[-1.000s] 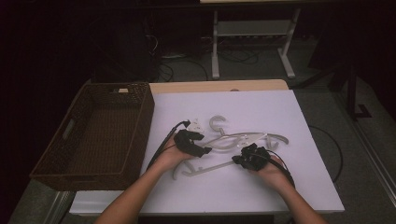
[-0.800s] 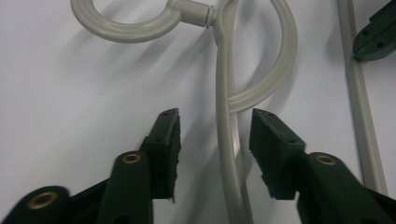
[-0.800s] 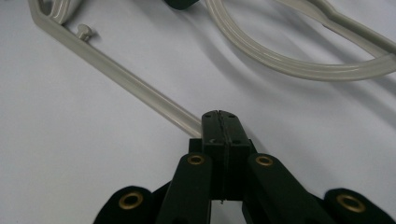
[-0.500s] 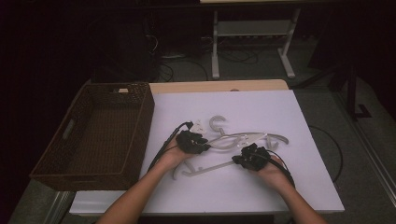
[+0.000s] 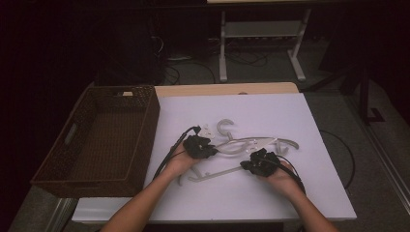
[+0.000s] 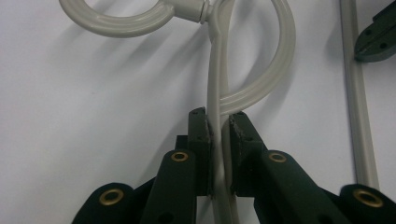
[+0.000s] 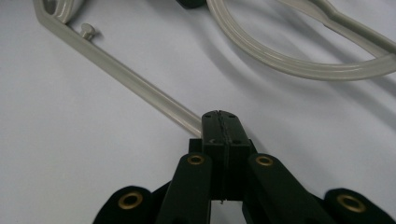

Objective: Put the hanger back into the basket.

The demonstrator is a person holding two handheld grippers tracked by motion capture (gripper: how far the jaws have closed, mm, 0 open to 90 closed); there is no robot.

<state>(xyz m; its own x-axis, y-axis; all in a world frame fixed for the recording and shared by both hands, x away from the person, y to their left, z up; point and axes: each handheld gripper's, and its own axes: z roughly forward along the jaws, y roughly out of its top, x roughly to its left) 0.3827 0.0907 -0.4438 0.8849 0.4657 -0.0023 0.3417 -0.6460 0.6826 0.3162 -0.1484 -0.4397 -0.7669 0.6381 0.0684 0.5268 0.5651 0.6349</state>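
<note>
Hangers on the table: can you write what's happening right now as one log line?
left hand-held gripper: shut on hanger arm | right hand-held gripper: shut beside hanger bar | wicker basket: left of table

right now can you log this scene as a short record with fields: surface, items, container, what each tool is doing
surface: white table top
items: pale grey plastic clothes hangers, overlapping mid-table
container: dark brown woven wicker basket, left of the table top, nothing visible inside
left tool: jaws closed on a thin bar of a hanger, beside its hook
right tool: jaws pressed together, at the end of a hanger's straight bar; grip on it unclear
</note>
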